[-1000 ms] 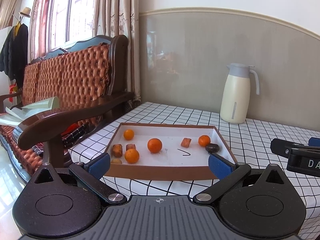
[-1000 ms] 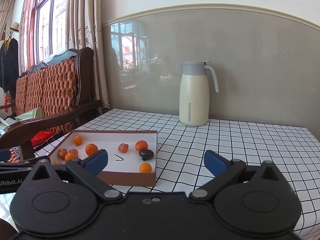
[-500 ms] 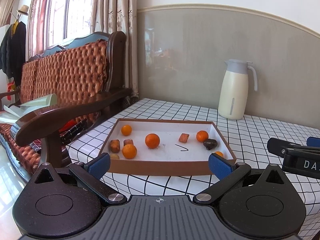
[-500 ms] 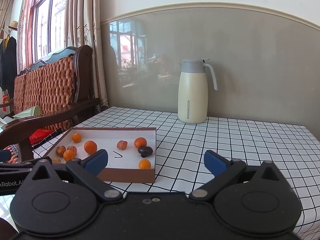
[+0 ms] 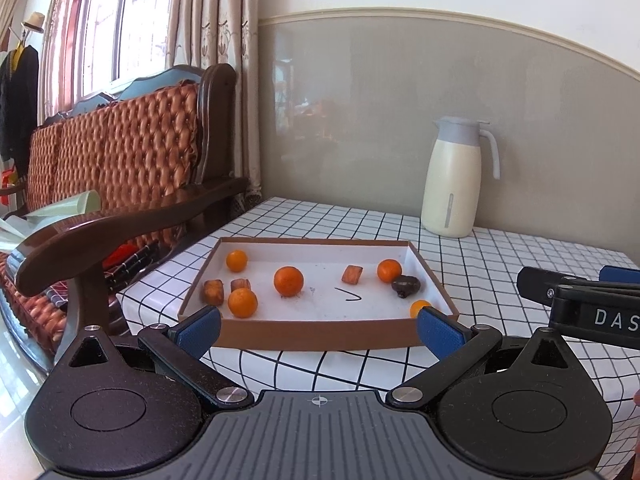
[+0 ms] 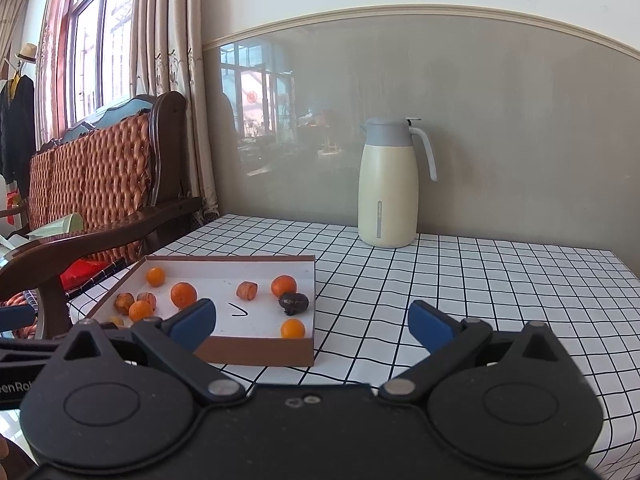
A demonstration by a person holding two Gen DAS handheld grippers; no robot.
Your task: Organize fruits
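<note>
A shallow brown box (image 5: 320, 334) with a white floor lies on the checked tablecloth and holds several small oranges (image 5: 288, 280), brownish fruit pieces (image 5: 213, 291) and one dark fruit (image 5: 405, 285). My left gripper (image 5: 318, 330) hovers open just short of the box's near wall, empty. In the right wrist view the same box (image 6: 260, 354) lies to the left, with an orange (image 6: 293, 328) at its near right corner. My right gripper (image 6: 312, 320) is open and empty over the cloth beside that corner. Its body shows at the right edge of the left wrist view.
A cream thermos jug (image 5: 453, 184) stands on the table against the grey wall (image 6: 387, 184). A wooden sofa with orange cushions (image 5: 120, 168) flanks the table's left edge, its armrest (image 5: 100, 236) close to the box. The checked tablecloth (image 6: 480, 288) stretches right of the box.
Both grippers have risen and tilted slightly, so the box appears lower and more of its floor shows. Nothing in the box moved; both grippers stayed open.
</note>
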